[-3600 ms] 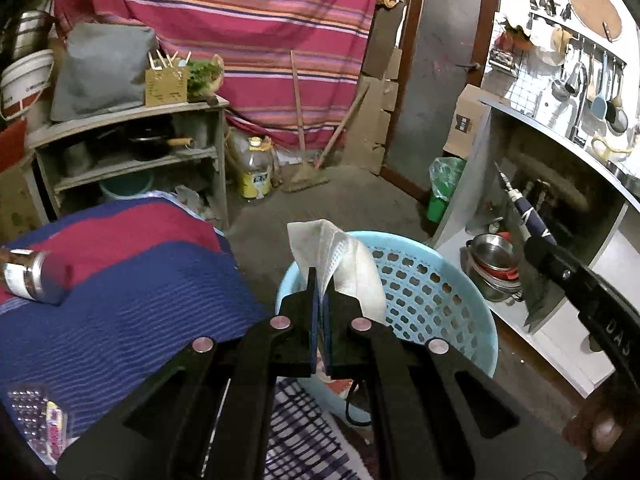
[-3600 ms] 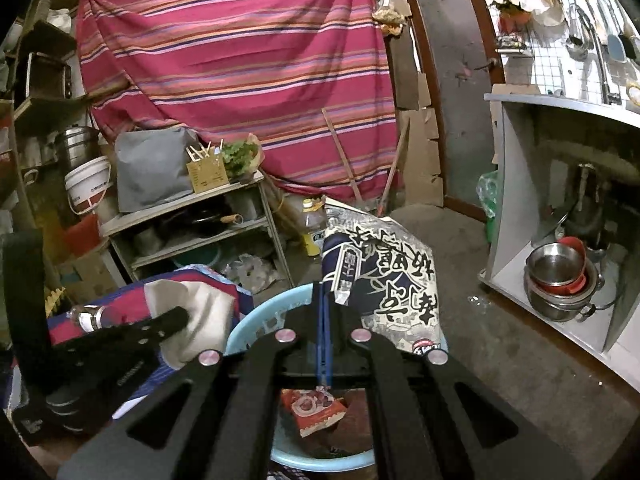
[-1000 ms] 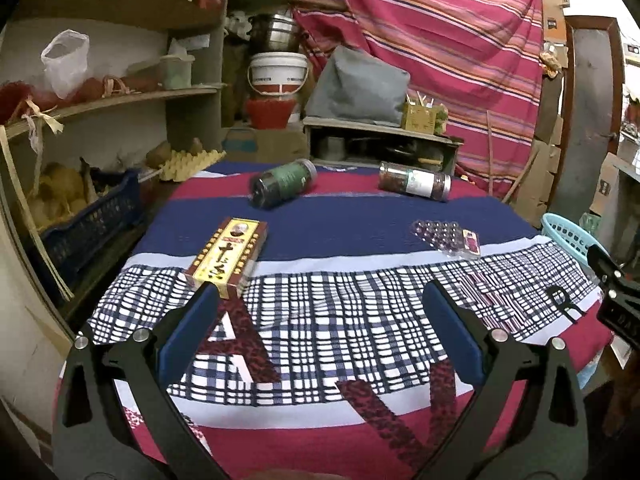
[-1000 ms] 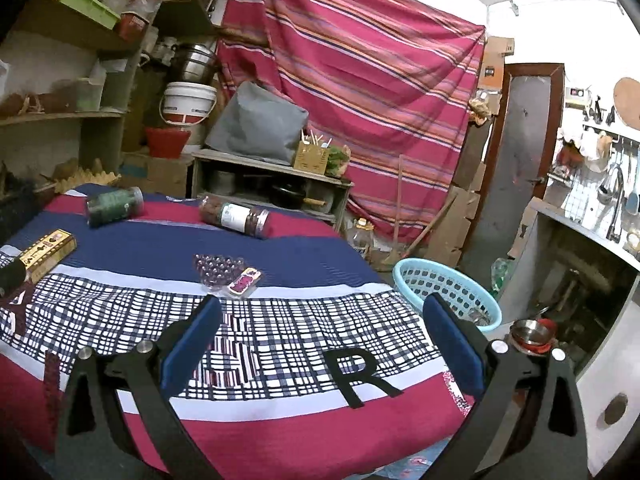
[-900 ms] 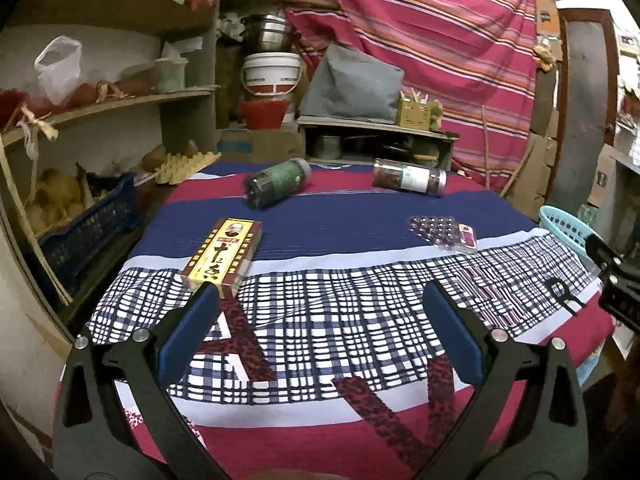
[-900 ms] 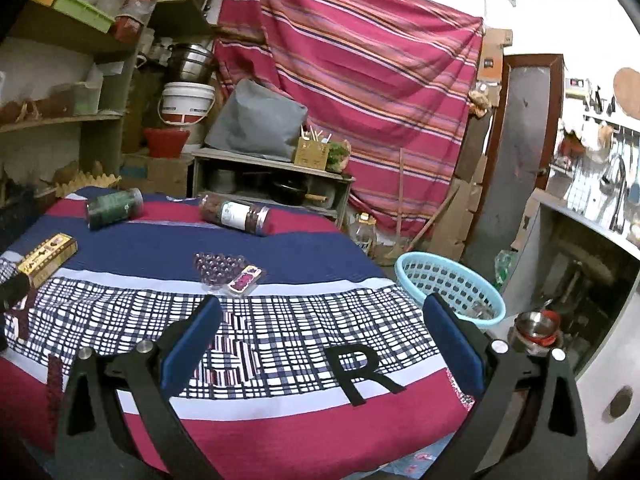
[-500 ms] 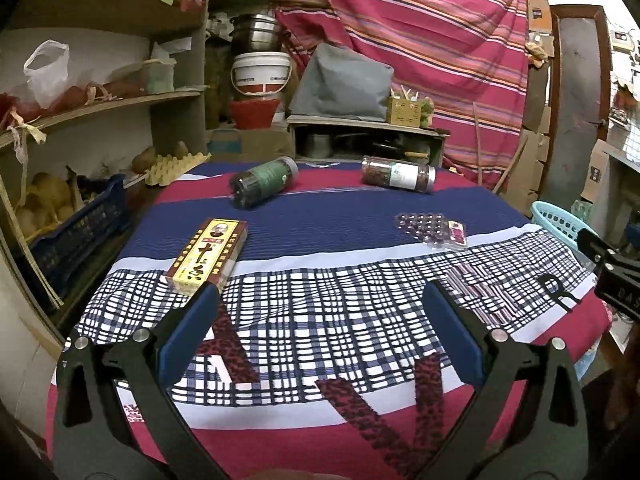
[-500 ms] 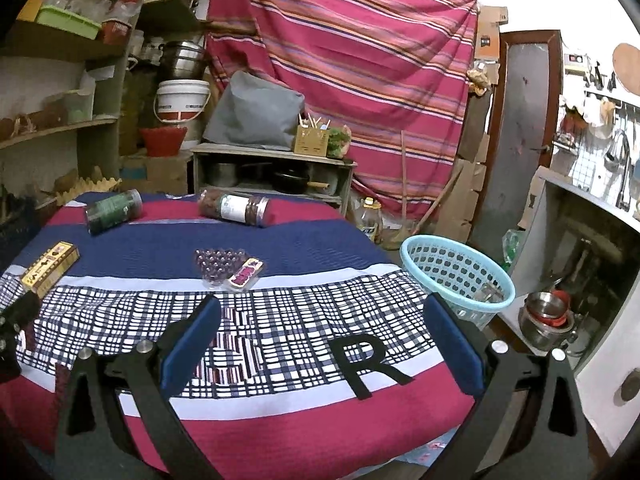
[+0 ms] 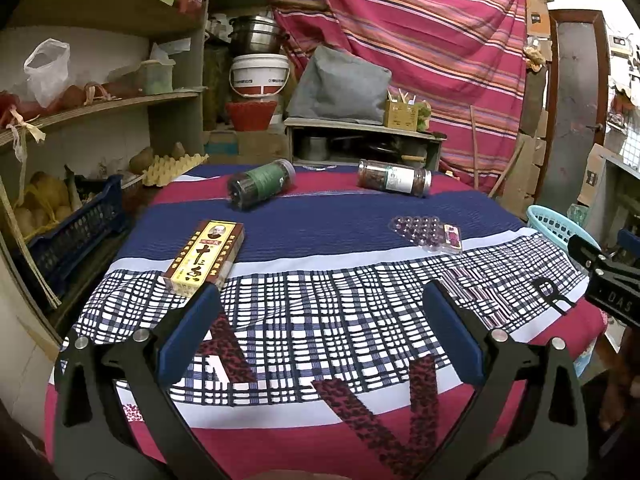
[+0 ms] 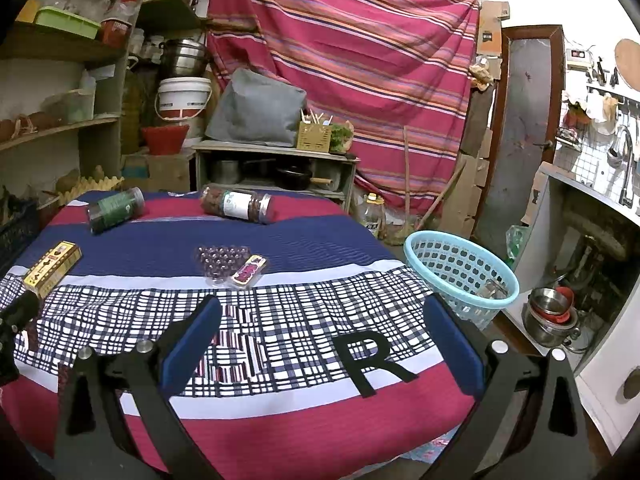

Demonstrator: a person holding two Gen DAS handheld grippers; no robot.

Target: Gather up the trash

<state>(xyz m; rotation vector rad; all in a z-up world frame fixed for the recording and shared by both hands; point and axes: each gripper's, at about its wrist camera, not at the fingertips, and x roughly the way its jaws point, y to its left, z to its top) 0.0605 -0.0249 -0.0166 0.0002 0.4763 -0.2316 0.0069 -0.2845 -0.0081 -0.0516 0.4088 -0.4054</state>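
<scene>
Ahead, your left gripper [image 9: 320, 336] gaping, empty; yellow box [image 9: 206, 256] upper left. Right gripper [image 10: 320, 340] likewise; basket [image 10: 460, 276] right.

A cloth-covered table [image 9: 320, 432] sits under both sets of spread jaws. Ahead-left of the left jaws lies a yellow box [image 9: 206, 256]; beyond, two jars on their sides, green-labelled [image 9: 261, 189] and white-labelled [image 9: 394, 178]. Ahead-right lies a blister pack [image 9: 426, 231].
</scene>
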